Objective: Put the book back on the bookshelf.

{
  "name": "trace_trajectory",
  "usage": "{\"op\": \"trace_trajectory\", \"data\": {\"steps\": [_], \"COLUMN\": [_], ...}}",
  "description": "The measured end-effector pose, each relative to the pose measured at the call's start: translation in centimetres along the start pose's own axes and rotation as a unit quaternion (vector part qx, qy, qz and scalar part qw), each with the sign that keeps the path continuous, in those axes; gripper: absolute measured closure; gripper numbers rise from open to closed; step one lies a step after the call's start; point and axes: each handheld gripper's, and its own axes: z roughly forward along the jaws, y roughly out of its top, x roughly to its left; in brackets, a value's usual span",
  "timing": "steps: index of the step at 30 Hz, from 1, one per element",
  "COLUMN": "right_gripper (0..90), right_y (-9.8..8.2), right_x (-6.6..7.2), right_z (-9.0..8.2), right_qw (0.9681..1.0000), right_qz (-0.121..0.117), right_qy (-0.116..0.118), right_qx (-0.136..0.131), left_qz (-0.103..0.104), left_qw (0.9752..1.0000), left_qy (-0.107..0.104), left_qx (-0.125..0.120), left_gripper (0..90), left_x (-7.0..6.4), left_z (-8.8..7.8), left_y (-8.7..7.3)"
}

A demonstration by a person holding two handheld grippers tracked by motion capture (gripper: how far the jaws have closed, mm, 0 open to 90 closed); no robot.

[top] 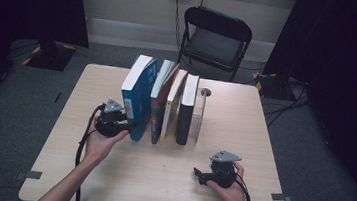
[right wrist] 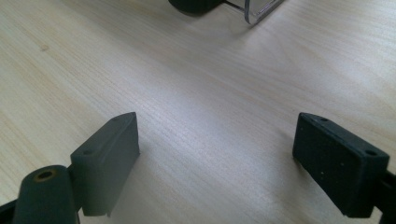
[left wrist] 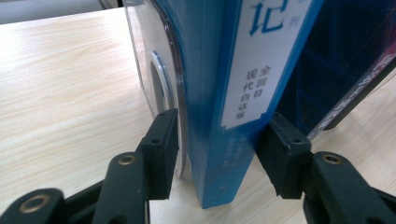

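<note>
Upright at the left end of the row, toward ten o'clock from the table's point(top: 258, 139) centre, the blue book point(left wrist: 219, 93): thick, stiff, probably heavy, its cover glossy. Left gripper point(left wrist: 217, 151) straddles its spine low down, pads apparently not yet pressing; a higher, firmer hold seems wiser. Right gripper point(right wrist: 215, 158) rests released at five o'clock.

The blue book point(left wrist: 233, 84) has a glossy paper cover, beside clear shiny plastic bookends point(left wrist: 154, 70) on a matt pale wood-grain table point(left wrist: 60, 93)

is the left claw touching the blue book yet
Cannot tell: in the left gripper view the left claw straddles the blue book, but pad contact isn't plain.
</note>
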Motion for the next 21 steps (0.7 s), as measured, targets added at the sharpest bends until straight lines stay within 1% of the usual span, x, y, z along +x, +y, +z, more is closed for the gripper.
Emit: {"op": "trace_trajectory", "data": {"steps": [2,3,4,6,7,8,9,10,11,12,13,17,21], "right_gripper": [14.4,14.4,14.4,14.4,14.4,14.4,14.4,14.4,14.4,14.4,14.4,14.4,14.4], "right_y": [0.0,0.0,0.0,0.0,0.0,0.0,0.0,0.0,0.0,0.0,0.0,0.0,0.0], "right_x": [0.0,0.0,0.0,0.0,0.0,0.0,0.0,0.0,0.0,0.0,0.0,0.0,0.0], "right_z": [0.0,0.0,0.0,0.0,0.0,0.0,0.0,0.0,0.0,0.0,0.0,0.0,0.01], "right_qw": [1.0,1.0,1.0,1.0,1.0,1.0,1.0,1.0,1.0,1.0,1.0,1.0,1.0], "right_qz": [0.0,0.0,0.0,0.0,0.0,0.0,0.0,0.0,0.0,0.0,0.0,0.0,0.0], "right_qy": [0.0,0.0,0.0,0.0,0.0,0.0,0.0,0.0,0.0,0.0,0.0,0.0,0.0], "right_qx": [0.0,0.0,0.0,0.0,0.0,0.0,0.0,0.0,0.0,0.0,0.0,0.0,0.0], "left_qz": [0.001,-0.004,0.001,0.001,-0.008,-0.008,0.003,0.003,-0.012,-0.012,-0.016,-0.013,-0.014], "left_qw": [1.0,1.0,1.0,1.0,1.0,1.0,1.0,1.0,0.9999,0.9999,0.9999,0.9999,0.9999], "left_qy": [0.003,-0.001,-0.002,-0.001,0.002,0.002,0.002,0.002,0.004,0.004,0.002,-0.003,-0.002], "left_qx": [0.004,0.002,0.004,0.002,-0.001,-0.001,0.005,0.005,0.004,0.004,-0.002,-0.005,-0.007], "left_gripper": [52.8,53.8,58.2,58.4,58.3,58.0,57.8,57.8,58.0,57.8,57.7,56.9,57.7], "left_x": [0.0,-0.08,-0.11,-0.21,-0.39,-0.39,-0.38,-0.38,-0.37,-0.37,-0.33,-0.3,-0.37], "left_z": [-0.18,-0.32,-0.39,-0.36,-0.22,-0.22,-0.23,-0.23,-0.27,-0.27,-0.23,-0.44,-0.57], "left_y": [-0.05,-0.15,-0.2,-0.23,-0.06,-0.06,0.04,0.04,0.04,0.04,-0.06,-0.23,-0.32]}}
